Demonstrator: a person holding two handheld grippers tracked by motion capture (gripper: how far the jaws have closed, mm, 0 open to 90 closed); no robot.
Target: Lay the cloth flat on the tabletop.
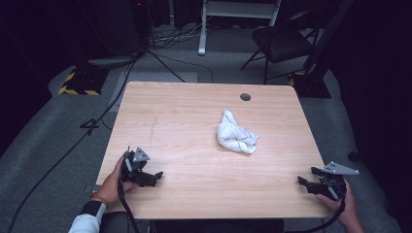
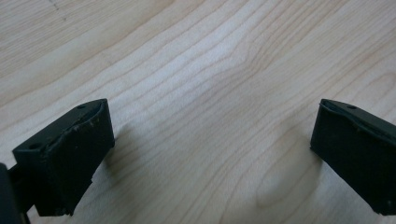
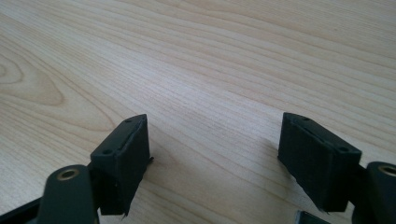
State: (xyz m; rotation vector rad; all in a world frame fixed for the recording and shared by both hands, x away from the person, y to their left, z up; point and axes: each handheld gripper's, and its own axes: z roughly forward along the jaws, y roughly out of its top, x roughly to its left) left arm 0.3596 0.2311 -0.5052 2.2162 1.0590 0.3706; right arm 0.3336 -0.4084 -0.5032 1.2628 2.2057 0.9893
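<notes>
- Left gripper point(image 1: 154, 177), one: held in the person's left hand point(image 1: 112, 184) over the near-left part of the table point(image 1: 184, 145). Its two black fingers point(image 2: 70, 158) stand wide apart with bare wood grain between them; nothing is gripped. A grey three-cornered plate sits on top, and a black cable trails off toward the near edge.
- Right gripper point(image 1: 304, 183), one: held in the person's right hand point(image 1: 342, 204) at the near-right corner of the table, aimed inward toward the left. Its two black fingers point(image 3: 122, 161) are likewise spread apart, empty, with wood between them. Grey plate on top, cable trailing.
- White cloth point(image 1: 235, 134), one: crumpled into a loose bundle, lying on the table right of centre and toward the far half, well apart from both grippers and nearer the right one. Its long axis runs diagonally, from a narrower end at the far left to a broader, bunched end at the near right. Folds and twists show; no label or print can be made out.
- Table, one: pale wood-grain top, rounded corners, with one round cable hole point(image 1: 245, 97) near the far edge, just beyond the cloth.
- Writing and brands: none legible on grippers, cloth or table.
- Surroundings: grey carpet floor; one dark folding chair point(image 1: 282, 41) beyond the table at the far right; two black bases with yellow-and-black striped edges point(image 1: 80, 82), one at the far left and one at the far right; several black cables across the floor.
</notes>
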